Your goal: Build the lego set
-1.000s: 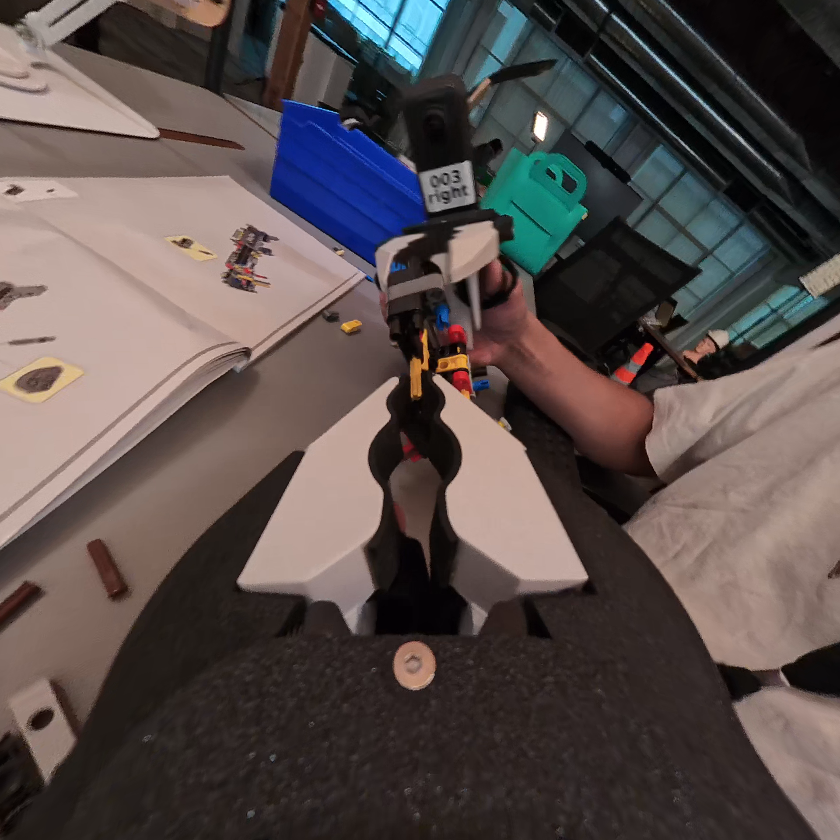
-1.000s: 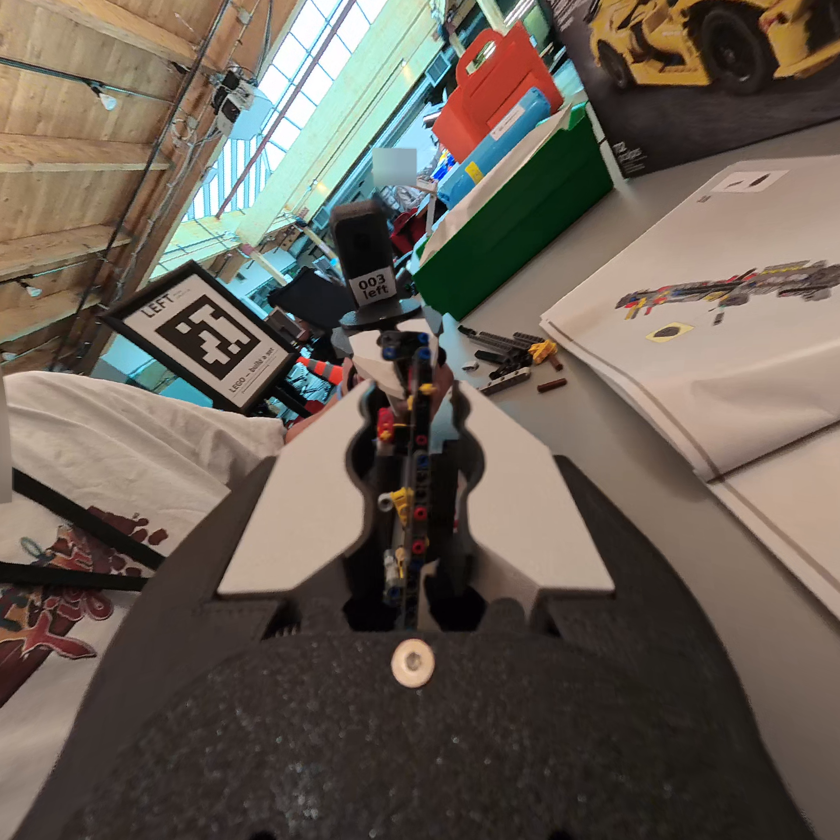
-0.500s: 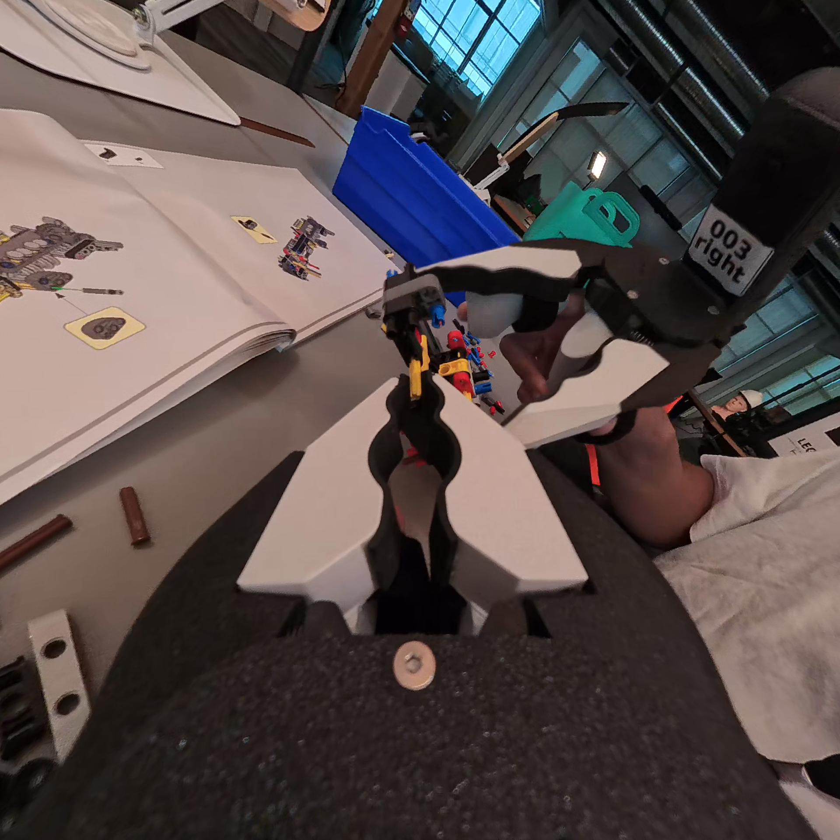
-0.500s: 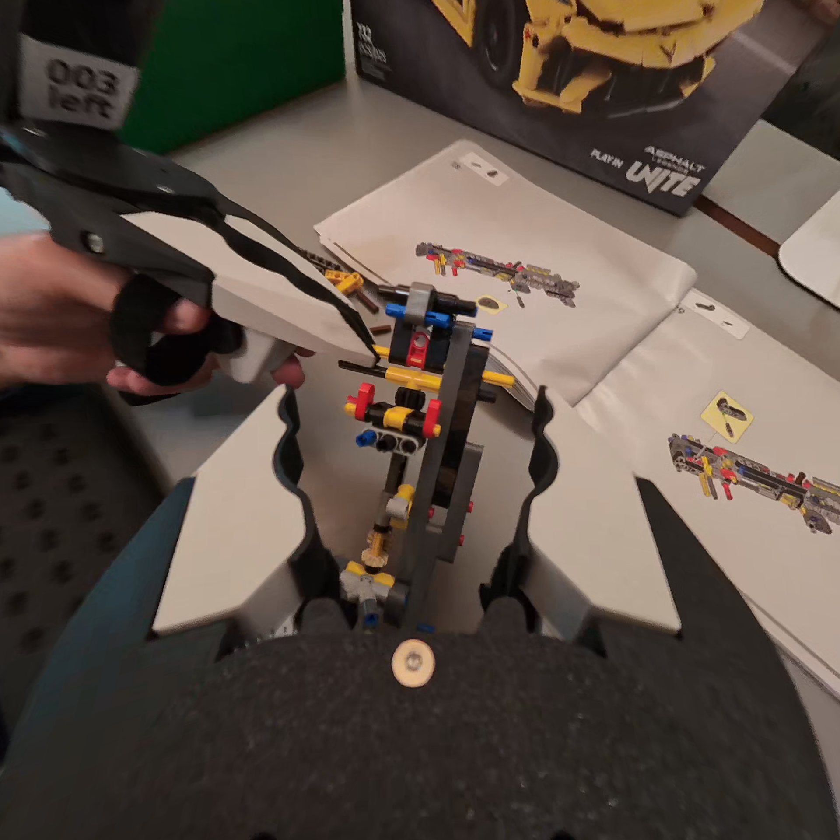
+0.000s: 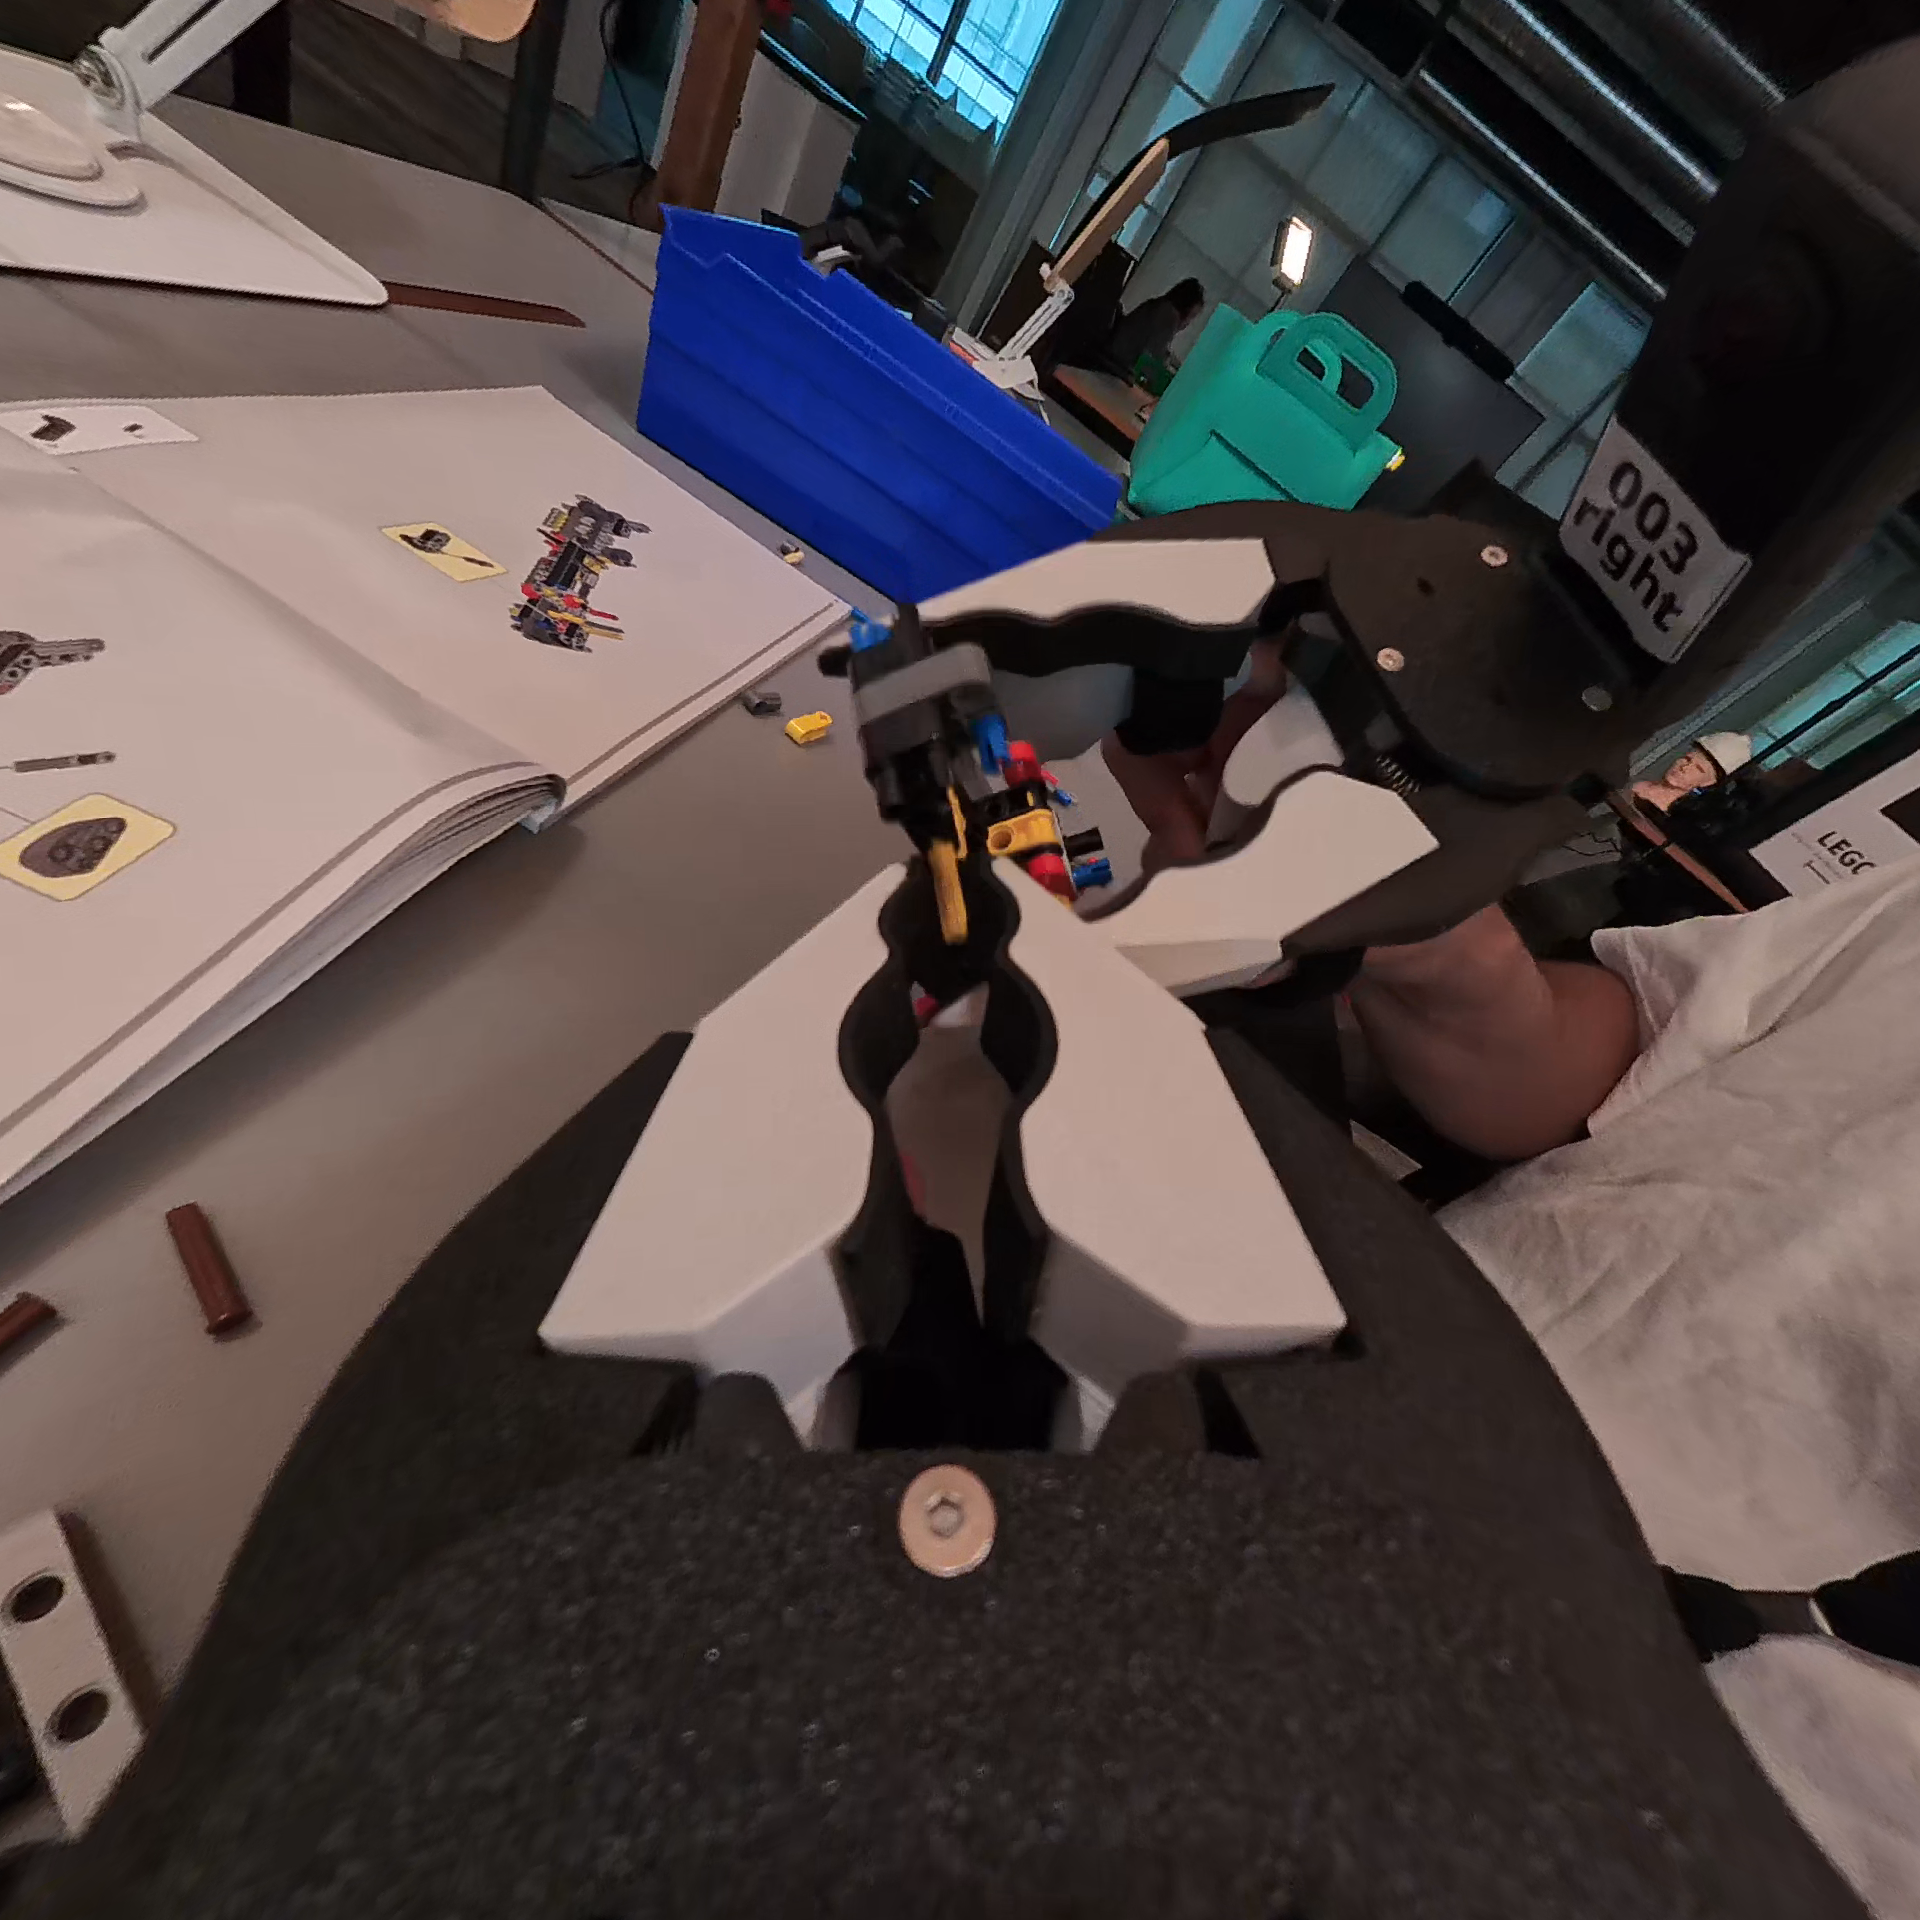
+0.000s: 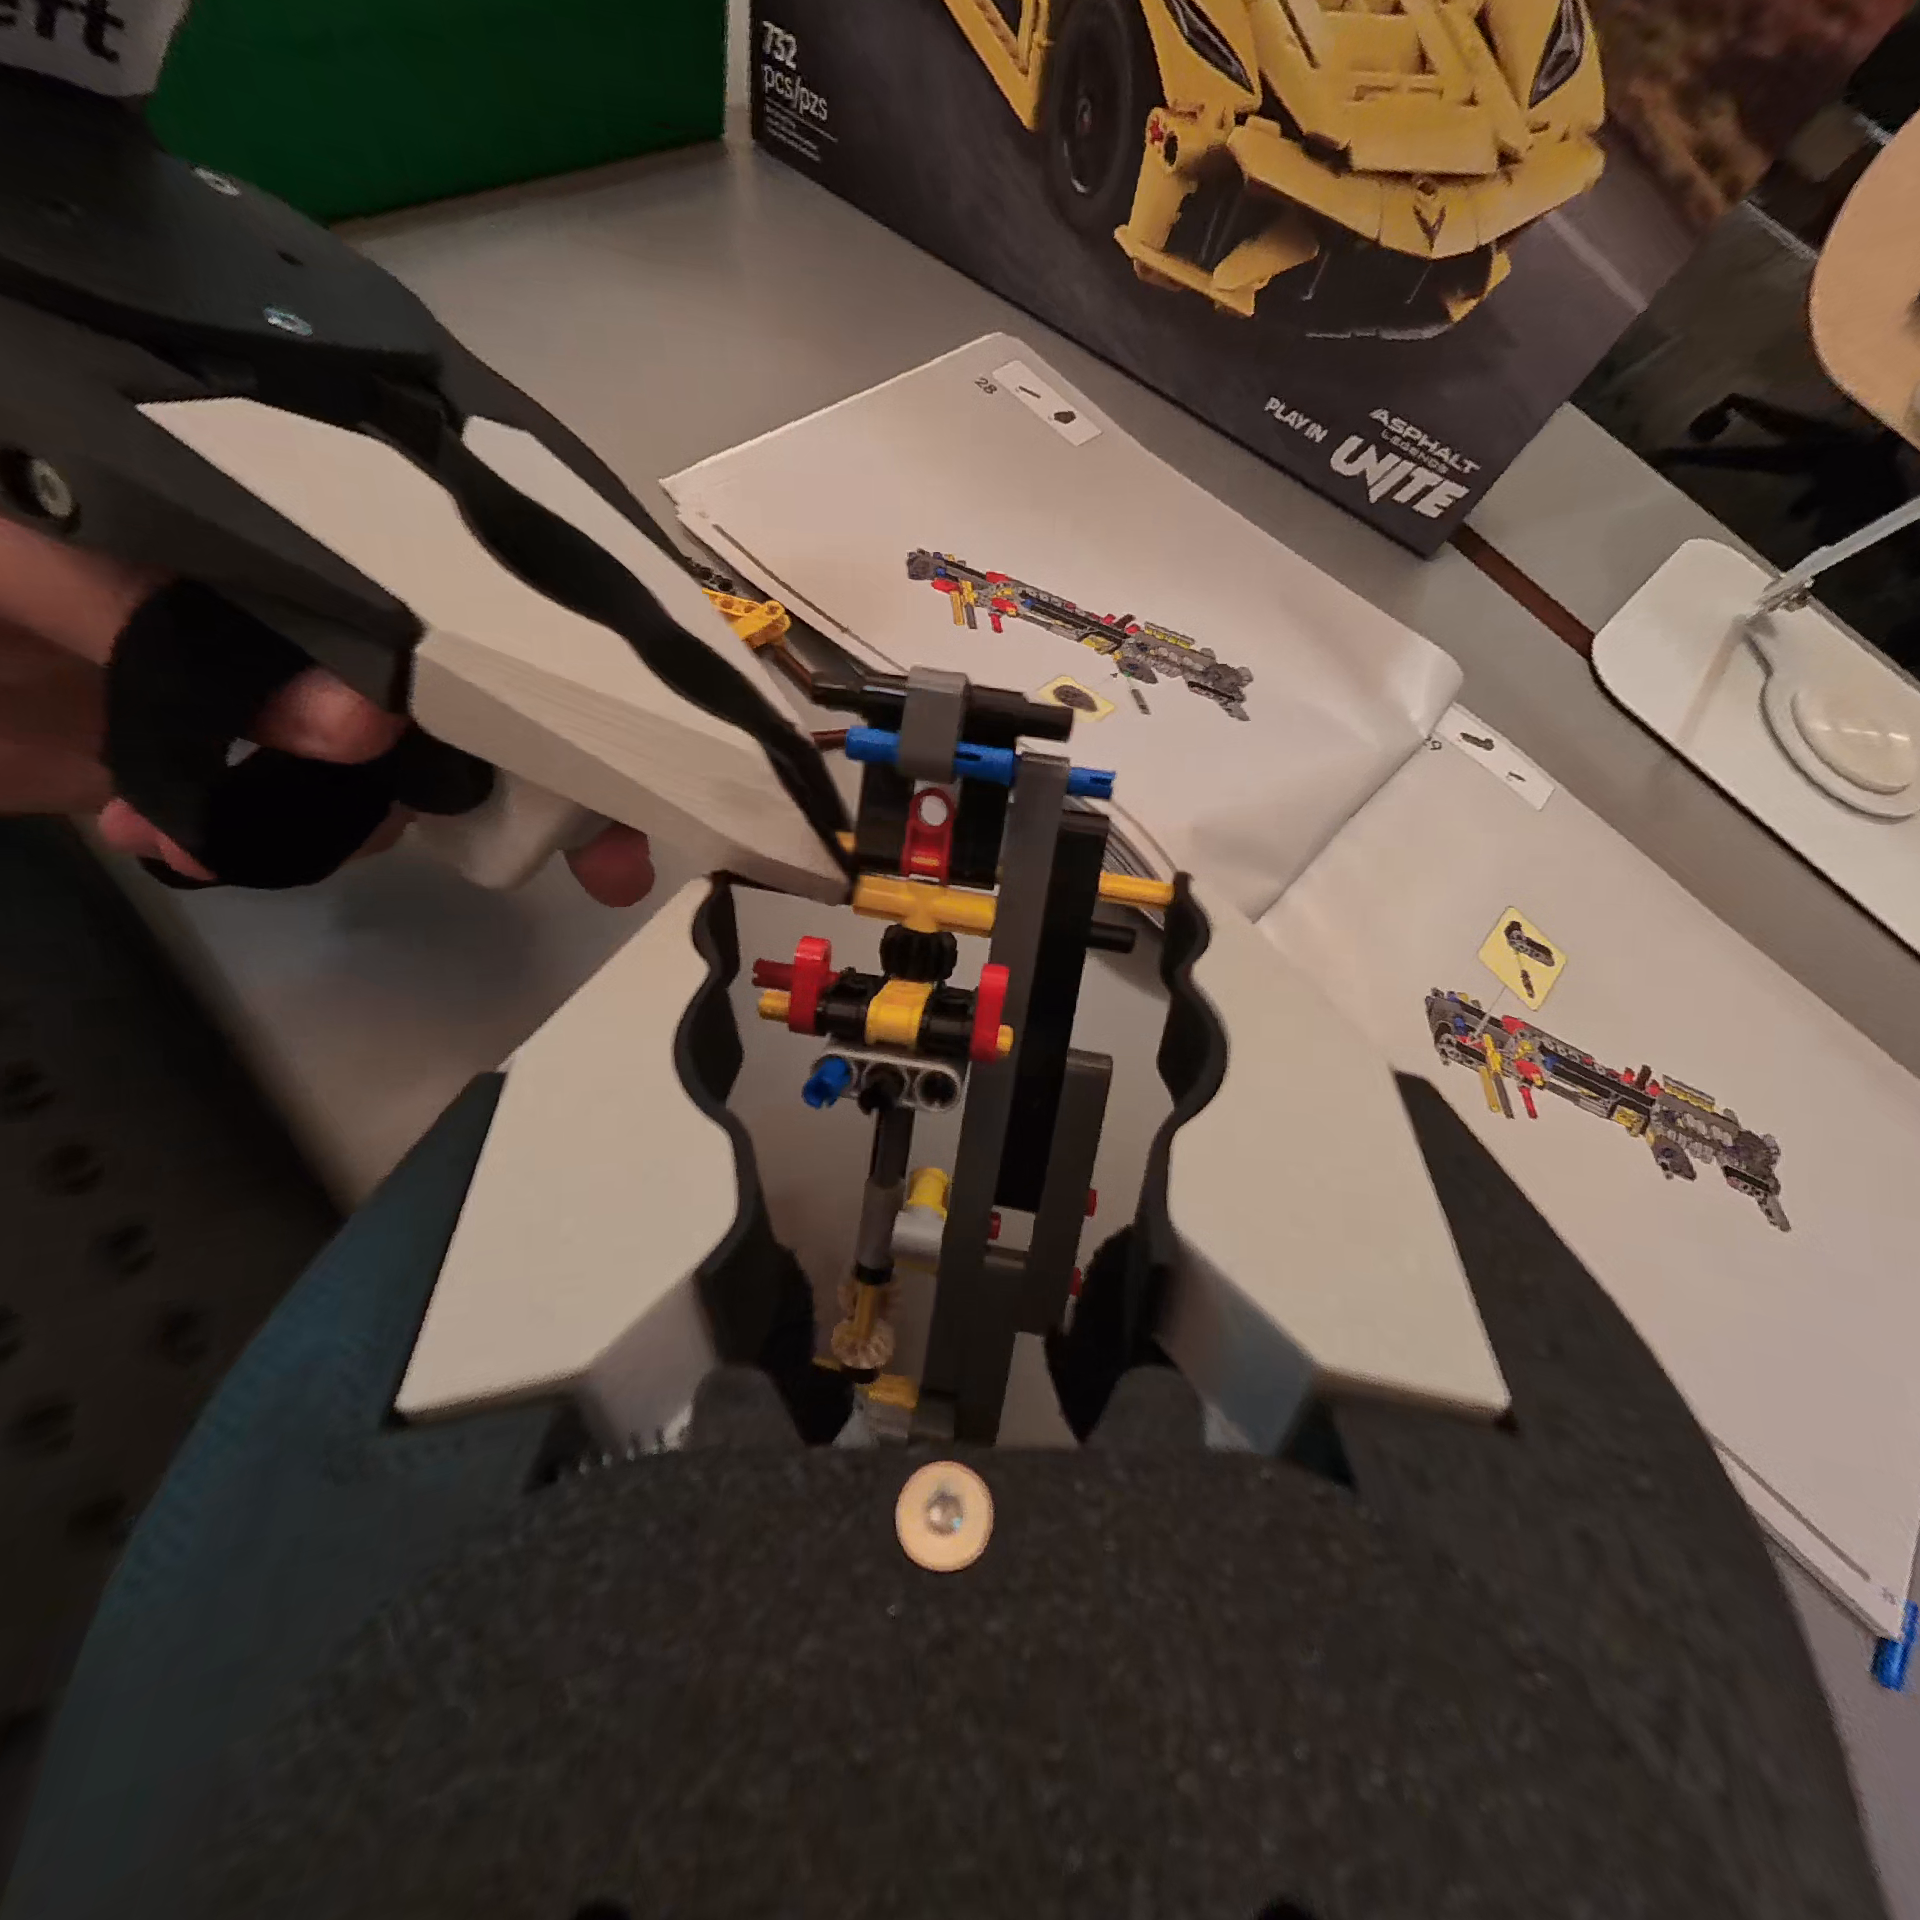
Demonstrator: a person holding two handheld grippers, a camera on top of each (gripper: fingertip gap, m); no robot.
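Lego frame (image 6: 966,1039) mid-frame, partly built (lots left); left gripper (image 5: 951,914) pinches it, right gripper (image 6: 951,904) jaws wide.

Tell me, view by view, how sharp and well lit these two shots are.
Left wrist view: wide-angle bending curves the table edge; the model is fairly sharp, the near black housing soft; the windows behind glow teal and the room is dim. Right wrist view: warmer, evener light; the model and booklet are crisp, while the left claw and the hand at the frame edge smear slightly.
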